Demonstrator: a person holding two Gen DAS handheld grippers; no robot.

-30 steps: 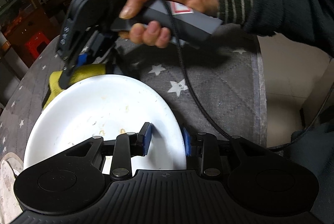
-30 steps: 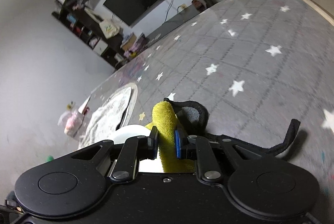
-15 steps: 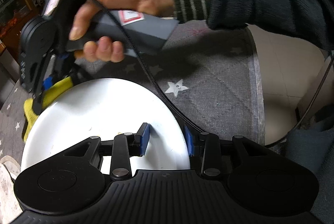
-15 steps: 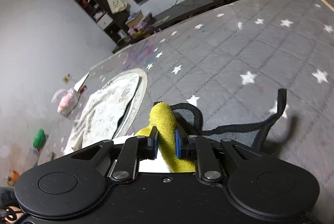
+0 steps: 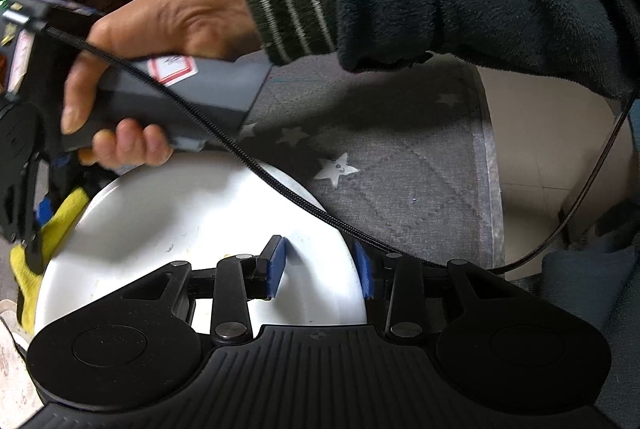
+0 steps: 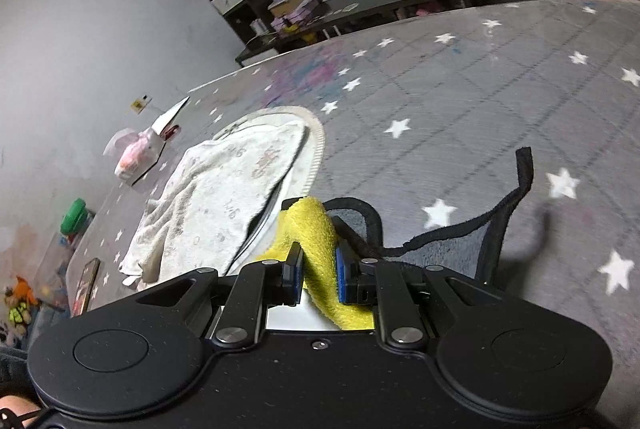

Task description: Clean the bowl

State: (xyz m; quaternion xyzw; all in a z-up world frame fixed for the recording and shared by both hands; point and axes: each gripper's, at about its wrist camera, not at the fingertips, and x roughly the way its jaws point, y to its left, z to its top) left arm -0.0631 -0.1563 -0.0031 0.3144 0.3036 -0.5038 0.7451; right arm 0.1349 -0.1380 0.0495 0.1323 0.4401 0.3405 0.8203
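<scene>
A white bowl with small food specks sits on the grey star-patterned cloth. My left gripper straddles its near right rim, one blue pad inside and one outside, holding it. My right gripper is shut on a yellow cloth with a dark grey backing; the cloth hangs at the bowl's far left edge in the left wrist view. A sliver of the bowl shows under the right gripper.
A white towel lies over a round plate at the left. A black-edged grey flap of the cloth trails right. A pink packet, a green item and a phone lie further left. The table edge is to the right.
The right gripper with the yellow cloth has swept from the bowl's far rim to its far left edge. The left gripper has kept its hold on the rim.
</scene>
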